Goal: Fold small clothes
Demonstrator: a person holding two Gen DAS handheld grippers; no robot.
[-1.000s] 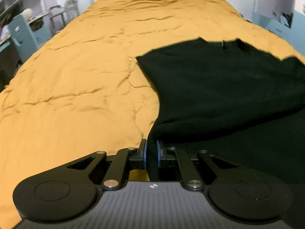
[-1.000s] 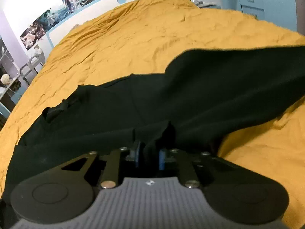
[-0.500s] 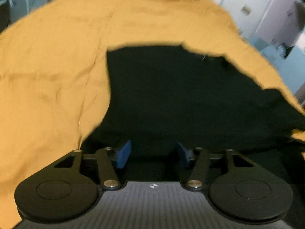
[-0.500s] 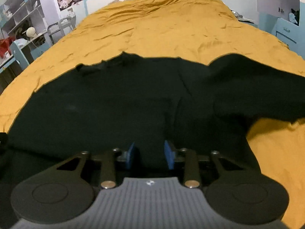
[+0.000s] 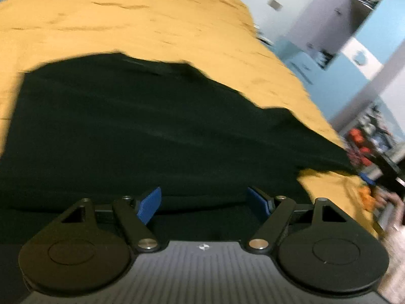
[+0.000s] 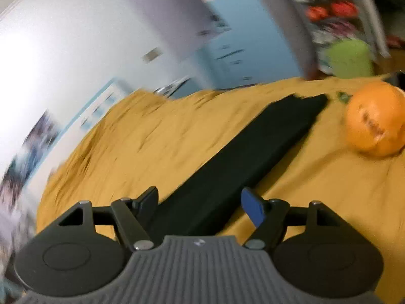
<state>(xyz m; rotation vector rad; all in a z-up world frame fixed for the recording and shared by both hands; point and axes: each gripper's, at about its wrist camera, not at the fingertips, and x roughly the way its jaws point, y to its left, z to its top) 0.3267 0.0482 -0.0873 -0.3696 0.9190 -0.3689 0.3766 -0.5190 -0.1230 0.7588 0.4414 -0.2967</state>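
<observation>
A black garment (image 5: pixel 152 131) lies spread flat on the mustard-yellow bedspread (image 5: pixel 126 20), filling the middle of the left wrist view. My left gripper (image 5: pixel 205 204) hovers over its near edge, its jaws opening wide, blue pads apart and no cloth pinched. In the blurred, tilted right wrist view a long black sleeve (image 6: pixel 243 157) of the garment runs away from my right gripper (image 6: pixel 200 206). Its jaws are opening too; the sleeve's near end lies below and between the fingers, but the pads do not press on it.
An orange ball-shaped object (image 6: pixel 374 119) sits on the bedspread (image 6: pixel 152 136) right of the sleeve tip. Light blue cabinets (image 6: pixel 227 50) and a green object (image 6: pixel 349 55) stand beyond the bed. At the right edge of the left wrist view the other gripper (image 5: pixel 379 174) shows.
Both grippers were shut on folds of the black garment and have let go, jaws spreading. The left swung right over the cloth. The right rolled and swung right toward the sleeve.
</observation>
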